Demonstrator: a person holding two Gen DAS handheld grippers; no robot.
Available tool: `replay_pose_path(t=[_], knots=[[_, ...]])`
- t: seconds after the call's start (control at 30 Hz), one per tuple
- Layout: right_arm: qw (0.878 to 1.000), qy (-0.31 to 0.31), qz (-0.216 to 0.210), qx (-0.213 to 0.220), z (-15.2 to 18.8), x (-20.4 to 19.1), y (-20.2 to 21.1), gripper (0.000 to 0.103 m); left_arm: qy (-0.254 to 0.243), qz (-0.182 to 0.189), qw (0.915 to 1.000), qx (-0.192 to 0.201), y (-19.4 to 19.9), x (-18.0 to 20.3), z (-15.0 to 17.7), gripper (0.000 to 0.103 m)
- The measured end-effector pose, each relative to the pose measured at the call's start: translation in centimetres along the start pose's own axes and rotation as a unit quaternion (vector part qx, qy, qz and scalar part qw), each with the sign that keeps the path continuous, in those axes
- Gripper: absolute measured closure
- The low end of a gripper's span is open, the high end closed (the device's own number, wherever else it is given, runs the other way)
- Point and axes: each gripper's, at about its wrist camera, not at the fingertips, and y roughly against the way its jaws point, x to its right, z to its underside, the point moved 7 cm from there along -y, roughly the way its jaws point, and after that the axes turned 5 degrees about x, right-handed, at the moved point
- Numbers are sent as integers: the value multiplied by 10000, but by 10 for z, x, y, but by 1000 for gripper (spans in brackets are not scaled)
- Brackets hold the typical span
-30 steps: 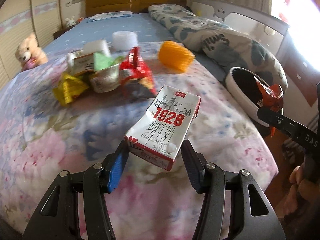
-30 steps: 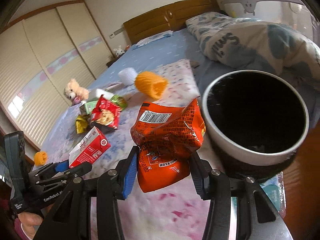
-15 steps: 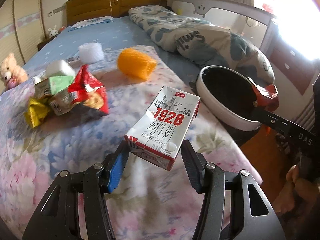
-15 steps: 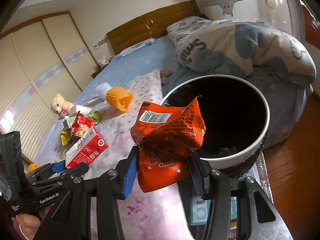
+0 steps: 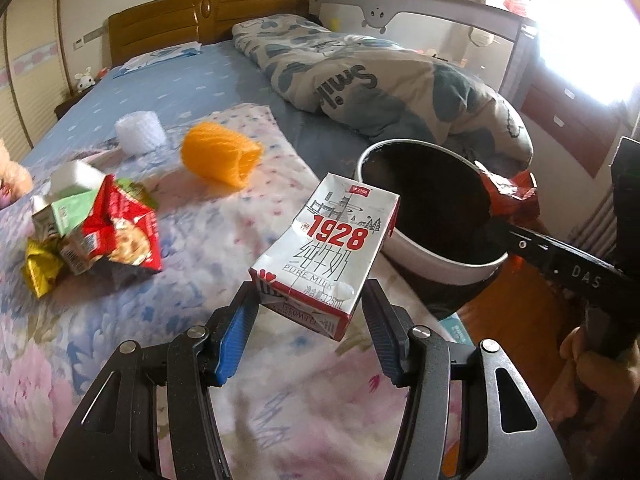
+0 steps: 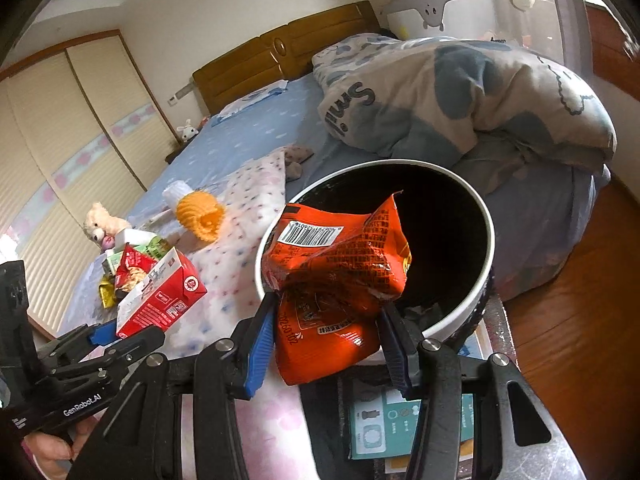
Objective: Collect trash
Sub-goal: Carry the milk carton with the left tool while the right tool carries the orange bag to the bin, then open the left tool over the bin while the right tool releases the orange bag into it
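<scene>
Left wrist view, my grip: my left gripper (image 5: 310, 322) is clamped on the milk carton (image 5: 326, 252); pads press its lower end from both sides.
Left wrist view, carton axis: long axis runs up and away from my fingers, leaning toward the bin (image 5: 436, 268).
Left wrist view, bin: ahead and to the right of the carton, at the bed's (image 5: 120, 320) edge; its rim shows just past the carton's top corner; I judge a short swing rightward is needed.
Left wrist view, leftovers: a wrapper pile (image 5: 96, 232), an orange mesh (image 5: 220, 158) and a white roll (image 5: 140, 132) lie on the bed, well apart from the bin.
Right wrist view, my grip: my right gripper (image 6: 328, 340) is closed on the orange snack bag (image 6: 336, 280); the bag's crumpled top stands in front of the bin's (image 6: 448, 320) dark mouth.
Right wrist view, which hand is nearer: the right, I judge; the left gripper (image 6: 100, 334) with its carton sits off to the left over the bed.
</scene>
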Motion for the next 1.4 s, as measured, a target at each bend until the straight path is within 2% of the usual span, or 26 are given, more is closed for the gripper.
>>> replay_pose_path(t=[0.67,1.1,1.2,1.3,1.4], knots=[[9998,-120,111,-121,-22,35,-16,53,-168,221,9996,-56,-35,40,-37,49],[9993,-32,189,-310,-31,44,-35,50,-275,453,9985,-147,-59,60,-47,49],[9991,-29,251,-339,-31,46,-37,47,-290,563,9978,-171,-60,62,-47,49],[9990,-72,285,-339,-32,48,-37,36,-287,552,9979,-175,-59,60,-45,49],[9991,-87,286,-307,-33,48,-36,33,-180,543,9982,-187,-55,53,-39,47]])
